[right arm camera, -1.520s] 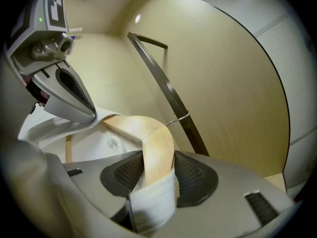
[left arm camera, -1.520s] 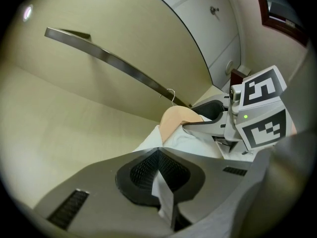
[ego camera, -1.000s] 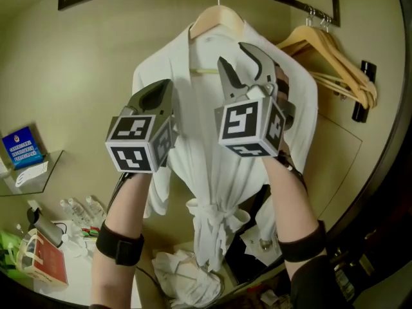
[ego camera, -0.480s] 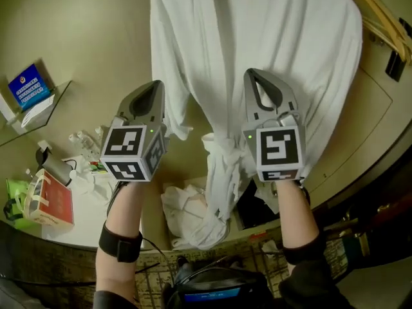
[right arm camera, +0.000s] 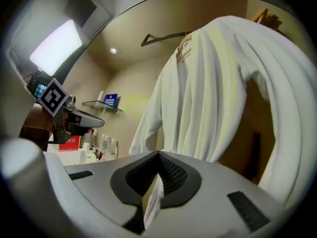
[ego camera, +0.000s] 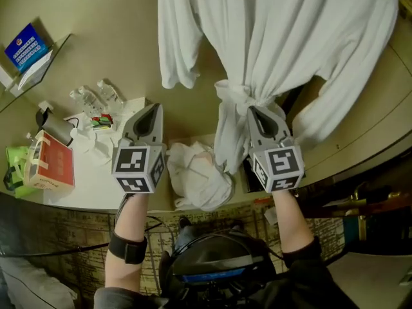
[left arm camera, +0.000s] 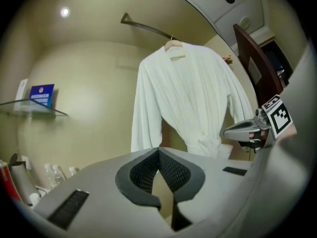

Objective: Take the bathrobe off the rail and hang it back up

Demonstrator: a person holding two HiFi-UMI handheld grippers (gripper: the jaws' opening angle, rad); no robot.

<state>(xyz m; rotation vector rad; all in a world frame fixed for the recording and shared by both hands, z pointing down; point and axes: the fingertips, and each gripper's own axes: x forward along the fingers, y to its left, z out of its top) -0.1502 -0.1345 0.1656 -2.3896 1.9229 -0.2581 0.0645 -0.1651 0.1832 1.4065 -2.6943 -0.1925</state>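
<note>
The white bathrobe (ego camera: 270,37) hangs from a wooden hanger (left arm camera: 173,46) on the dark rail (left arm camera: 148,28), its belt knotted at the waist (ego camera: 235,95). My right gripper (ego camera: 257,112) is shut with nothing in it, its tips just below and right of the knot, close to the cloth. My left gripper (ego camera: 152,110) is shut and empty too, left of the robe's hem and clear of it. In the left gripper view the robe (left arm camera: 188,98) shows whole beyond the closed jaws (left arm camera: 158,150). The right gripper view has the robe (right arm camera: 218,93) close above its closed jaws (right arm camera: 158,155).
A heap of white cloth (ego camera: 199,172) lies in a bin under the robe. The white counter (ego camera: 96,192) at left carries water bottles (ego camera: 96,98) and a red box (ego camera: 51,163). A glass shelf with a blue sign (ego camera: 26,44) juts from the wall.
Both grippers have dropped from the robe's chest to below its waist. The right jaws, open a second ago, are now shut. The head view has tilted down.
</note>
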